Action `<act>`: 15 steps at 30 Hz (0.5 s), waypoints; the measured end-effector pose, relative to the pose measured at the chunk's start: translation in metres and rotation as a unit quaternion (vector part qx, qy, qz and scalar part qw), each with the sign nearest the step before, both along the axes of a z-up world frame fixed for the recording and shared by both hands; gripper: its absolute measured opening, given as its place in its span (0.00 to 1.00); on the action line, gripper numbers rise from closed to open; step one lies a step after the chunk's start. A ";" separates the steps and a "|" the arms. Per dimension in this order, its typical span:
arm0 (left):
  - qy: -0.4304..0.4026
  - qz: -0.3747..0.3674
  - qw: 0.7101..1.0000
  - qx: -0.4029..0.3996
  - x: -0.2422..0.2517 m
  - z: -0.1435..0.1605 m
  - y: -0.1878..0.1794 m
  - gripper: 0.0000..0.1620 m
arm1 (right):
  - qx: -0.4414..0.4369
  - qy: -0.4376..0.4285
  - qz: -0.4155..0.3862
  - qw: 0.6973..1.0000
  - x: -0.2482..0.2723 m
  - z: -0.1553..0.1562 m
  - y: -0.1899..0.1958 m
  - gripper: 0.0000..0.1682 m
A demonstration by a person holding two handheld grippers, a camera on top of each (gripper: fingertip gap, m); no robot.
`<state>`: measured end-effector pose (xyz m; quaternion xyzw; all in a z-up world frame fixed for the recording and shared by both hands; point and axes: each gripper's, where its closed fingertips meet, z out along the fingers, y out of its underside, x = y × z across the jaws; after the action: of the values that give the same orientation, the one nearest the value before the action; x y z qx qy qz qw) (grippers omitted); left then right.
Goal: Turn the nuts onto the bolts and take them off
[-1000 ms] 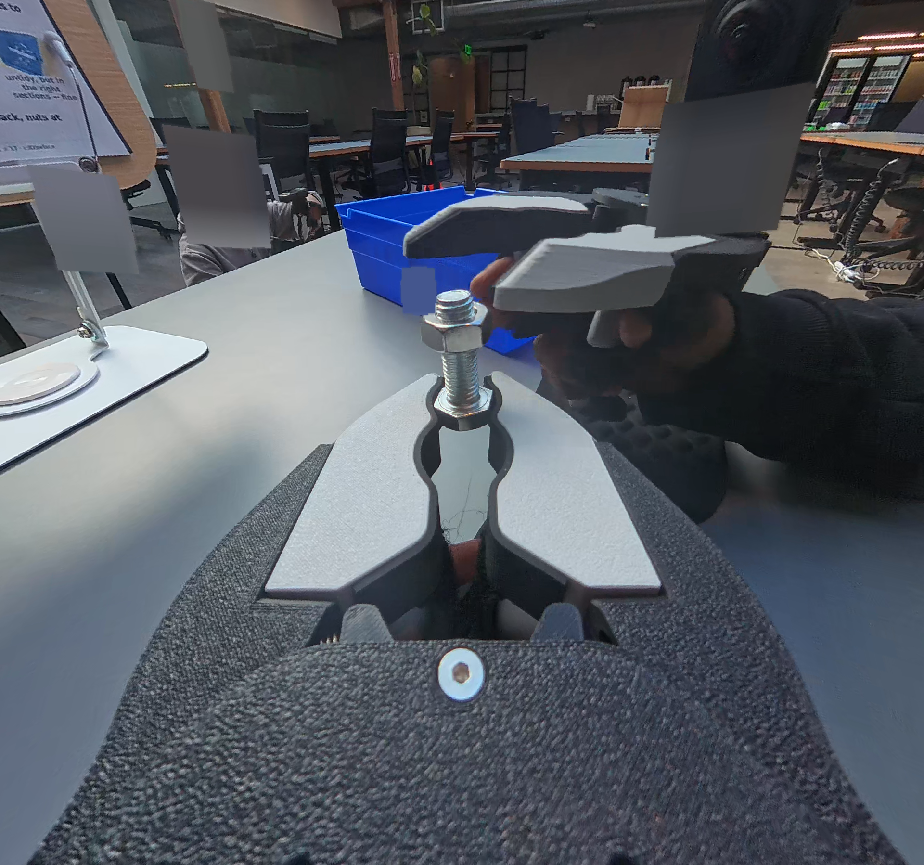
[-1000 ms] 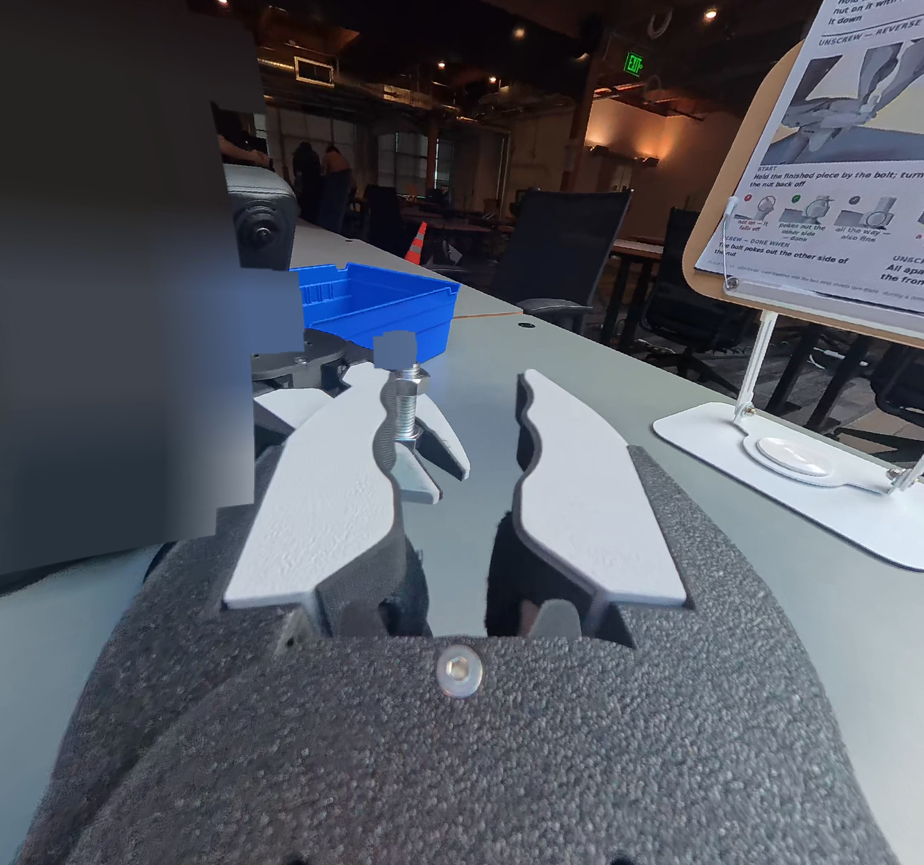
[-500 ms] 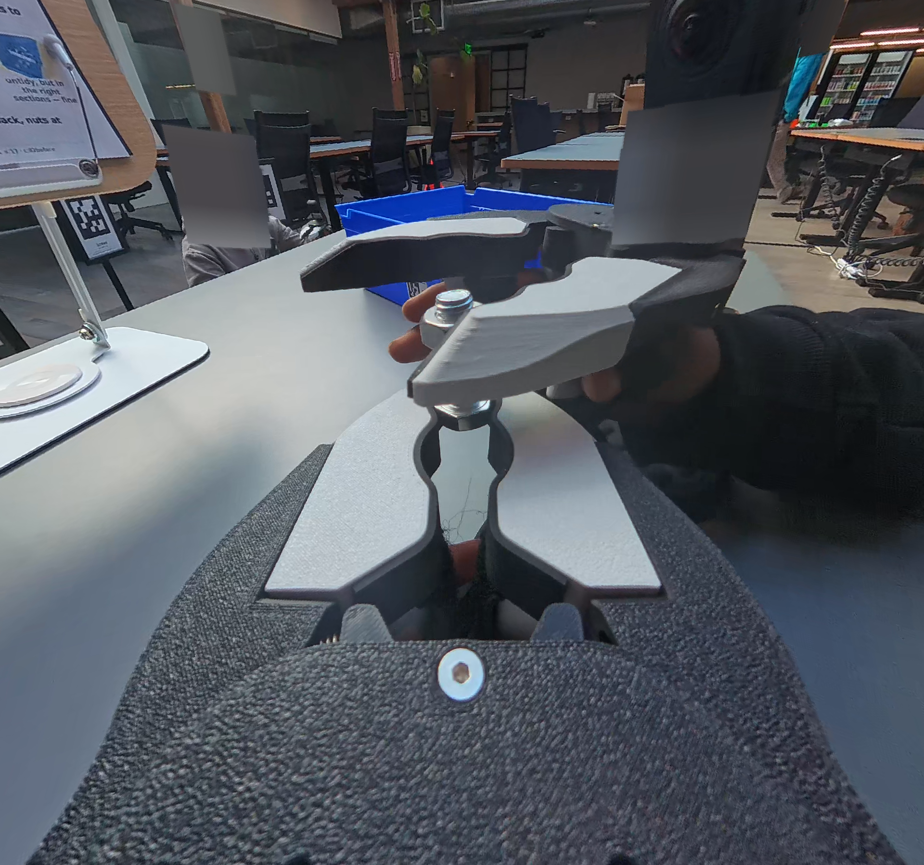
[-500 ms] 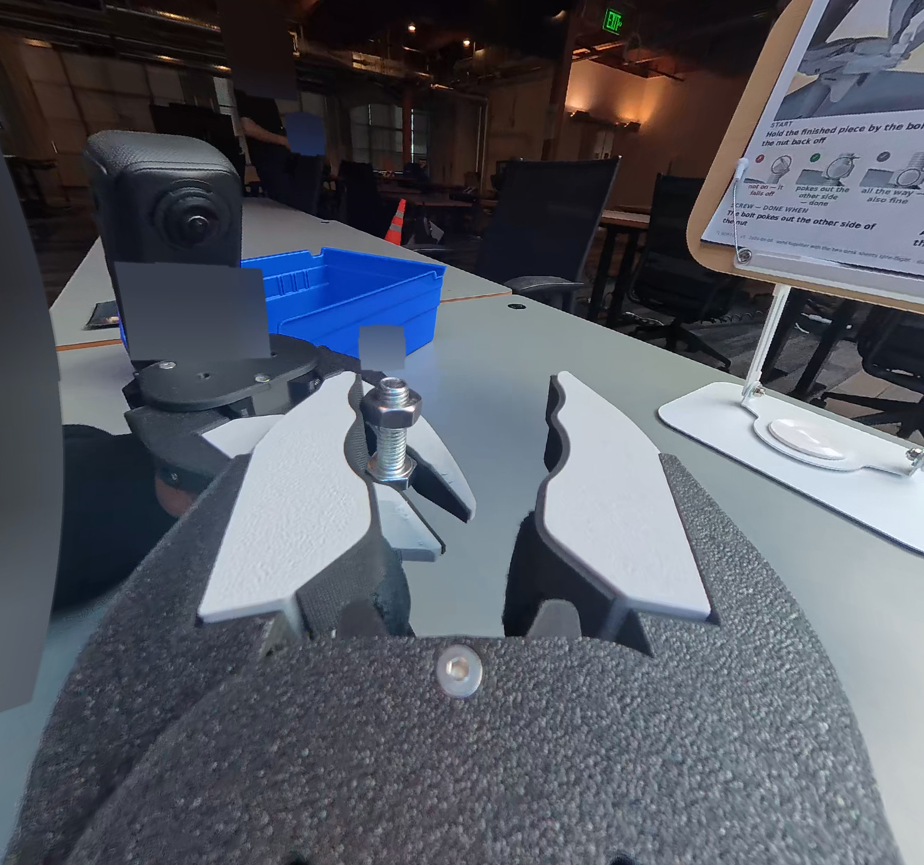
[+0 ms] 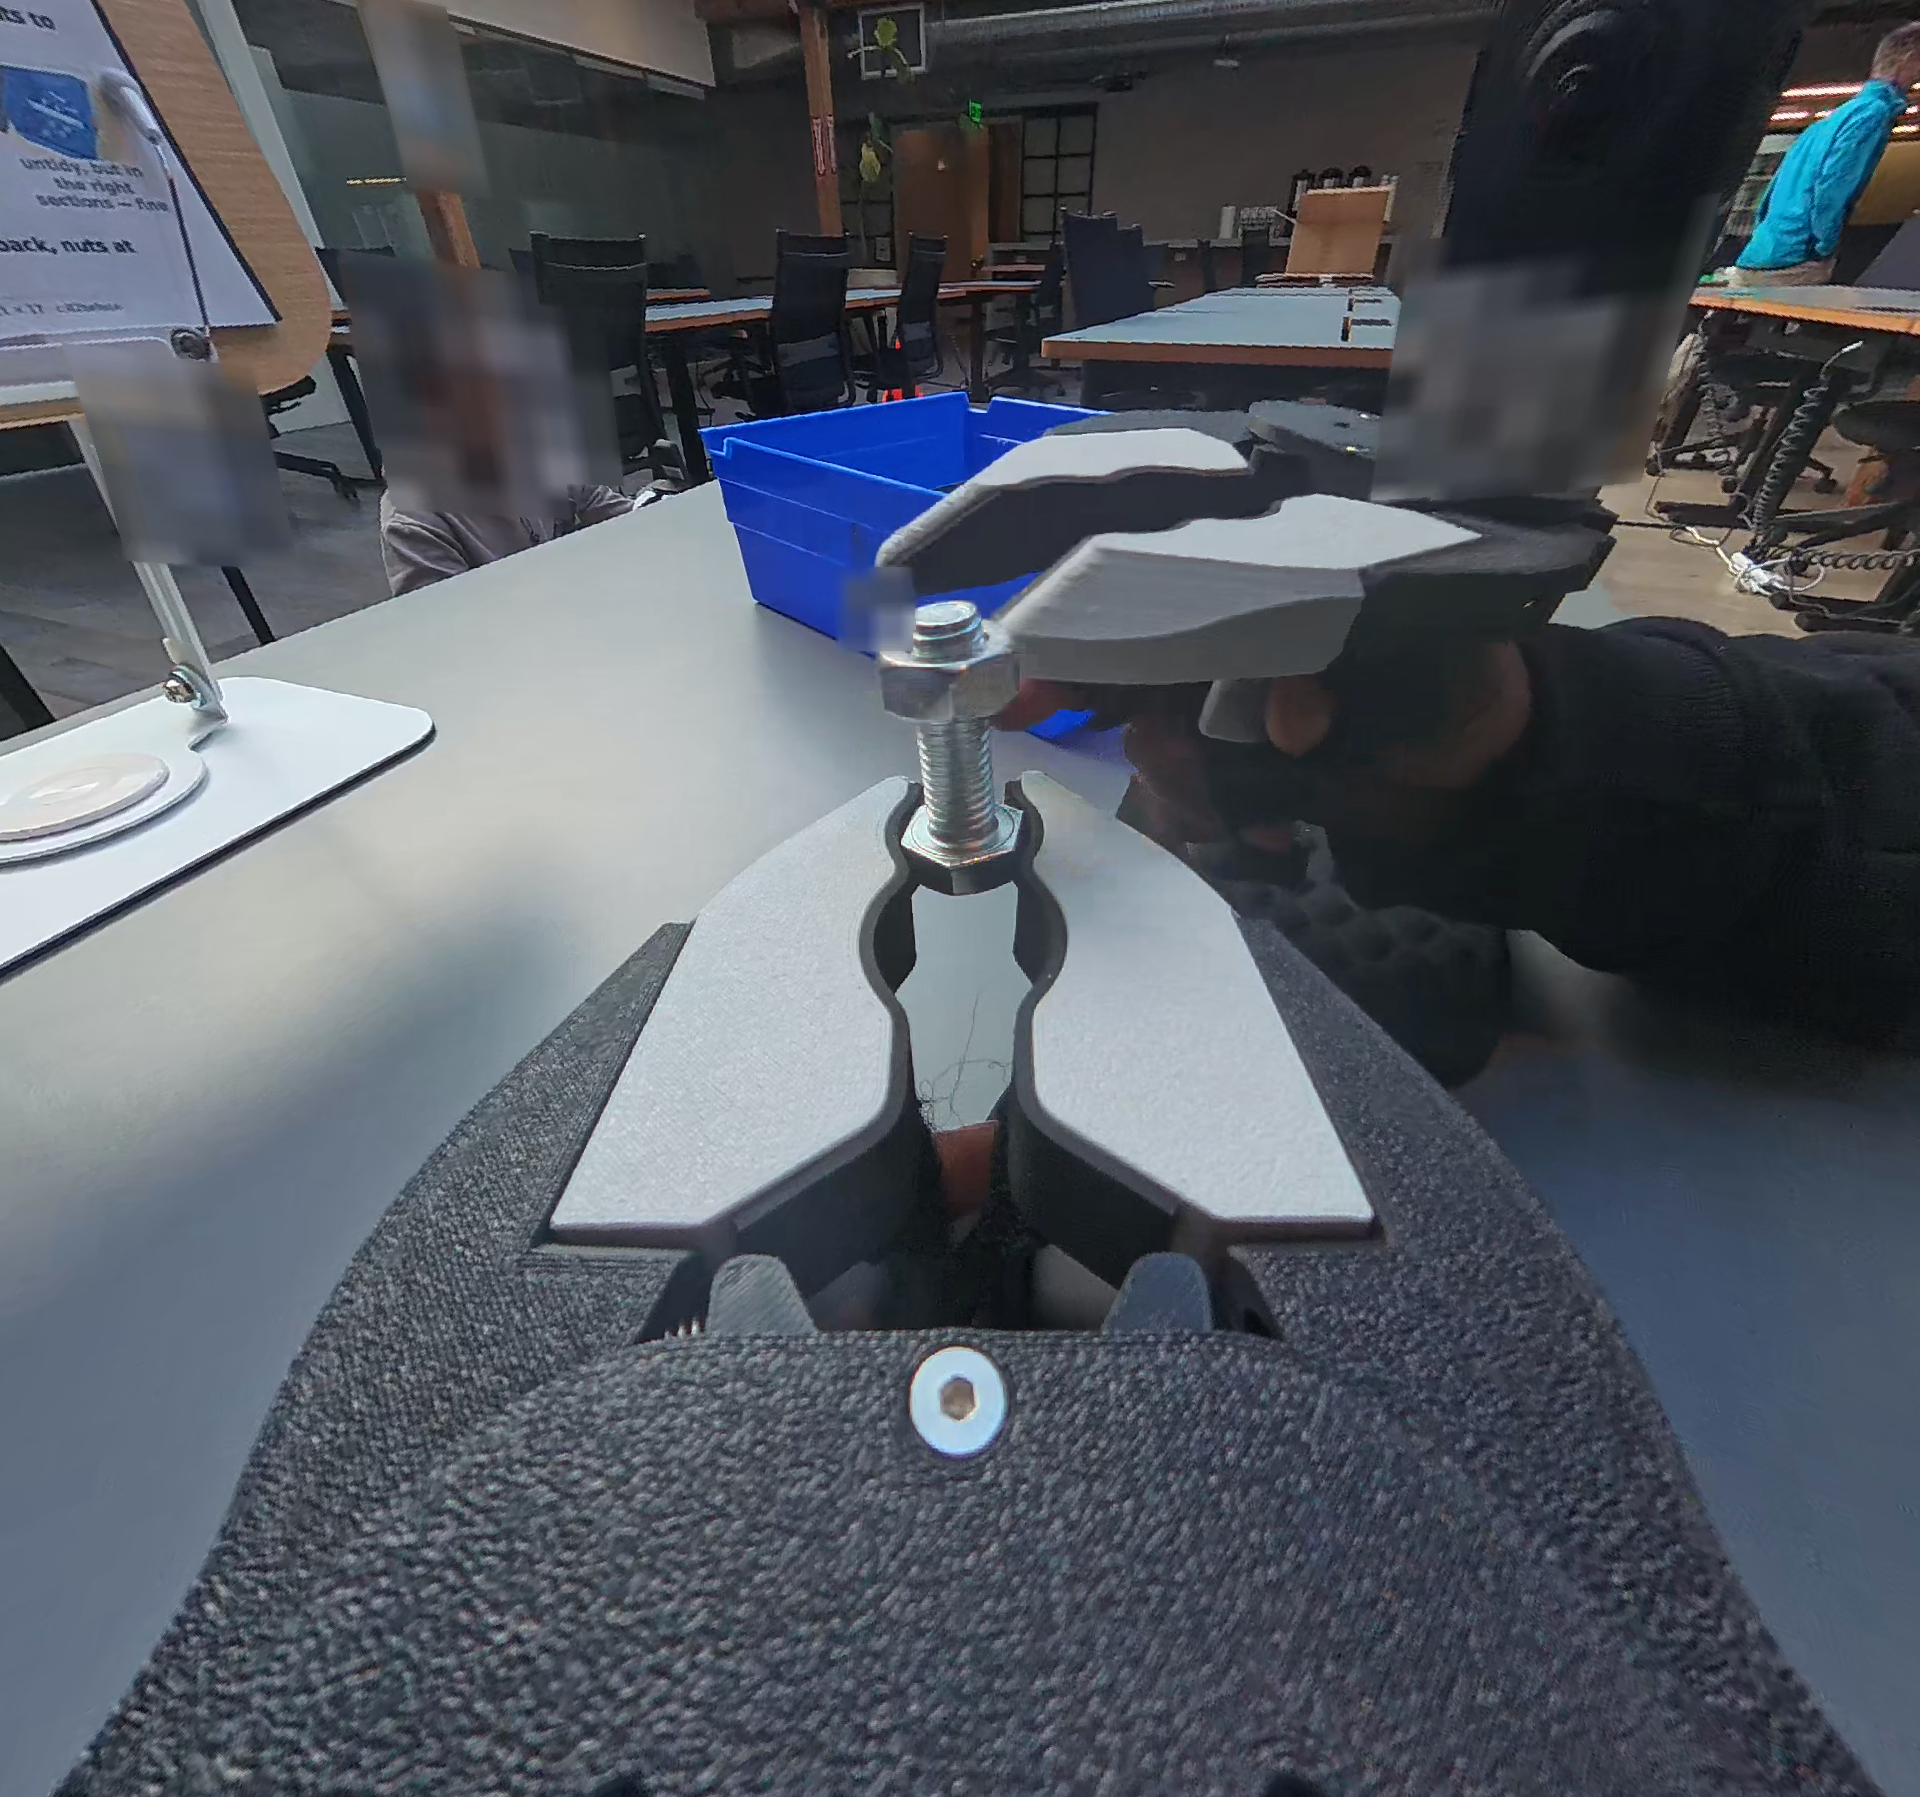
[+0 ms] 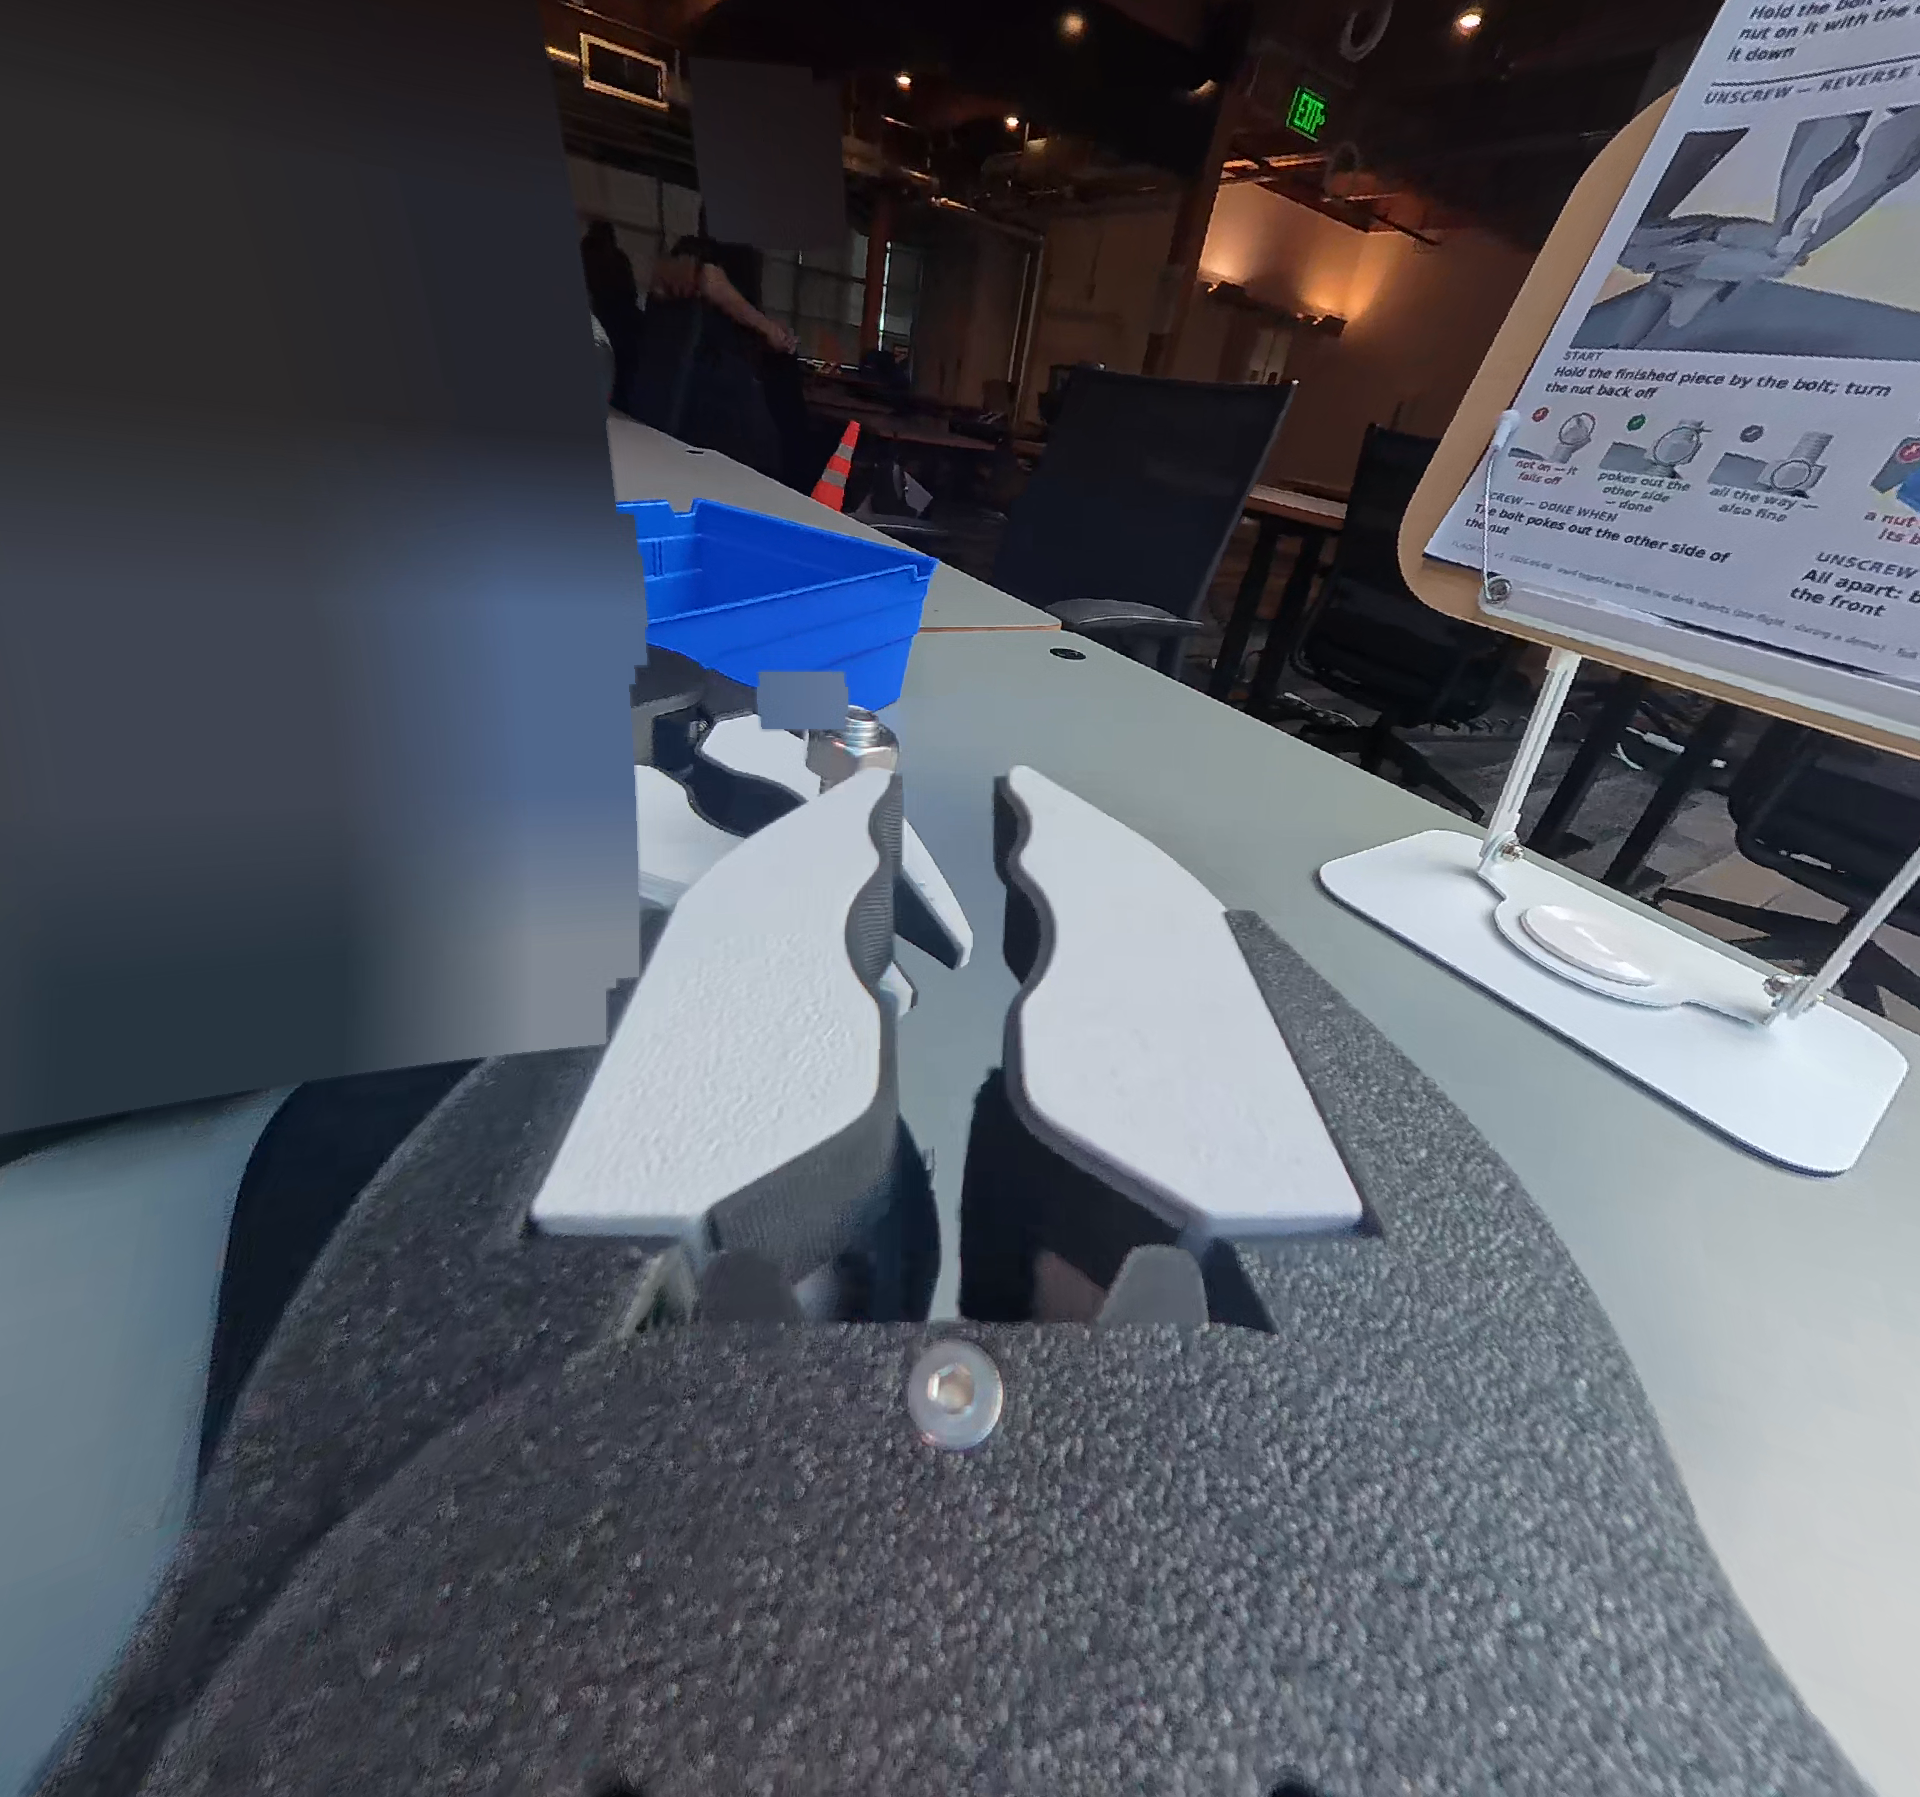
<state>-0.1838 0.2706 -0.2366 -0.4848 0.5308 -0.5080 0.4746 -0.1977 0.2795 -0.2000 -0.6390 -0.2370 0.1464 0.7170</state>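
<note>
Left gripper [image 5: 961,848] is clamped on the bolt's [image 5: 958,791] hex head, holding it upright above the grey table [image 5: 520,864]. The nut [image 5: 948,685] sits near the bolt's top. Right gripper [image 6: 945,791] comes in beside it with fingers parted, one fingertip [image 5: 1049,630] touching the nut, not gripping. Blue bin [image 5: 831,500] sits behind.
</note>
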 end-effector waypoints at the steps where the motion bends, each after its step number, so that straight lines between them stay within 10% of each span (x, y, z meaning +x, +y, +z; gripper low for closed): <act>1: 0.000 0.001 1.000 0.001 0.000 0.000 0.000 0.09 | 0.005 -0.002 -0.003 1.000 0.002 0.001 -0.001 0.06; 5: 0.002 0.000 1.000 0.003 0.000 -0.001 0.000 0.09 | 0.009 0.007 -0.002 1.000 0.007 0.005 -0.003 0.07; 15: 0.002 0.001 1.000 0.004 0.000 -0.001 -0.001 0.09 | -0.021 0.041 0.015 0.999 -0.013 0.004 0.015 0.44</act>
<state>-0.1835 0.2700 -0.2373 -0.4845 0.5337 -0.5041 0.4758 -0.2105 0.2948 -0.1958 -0.6434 -0.2134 0.1881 0.7107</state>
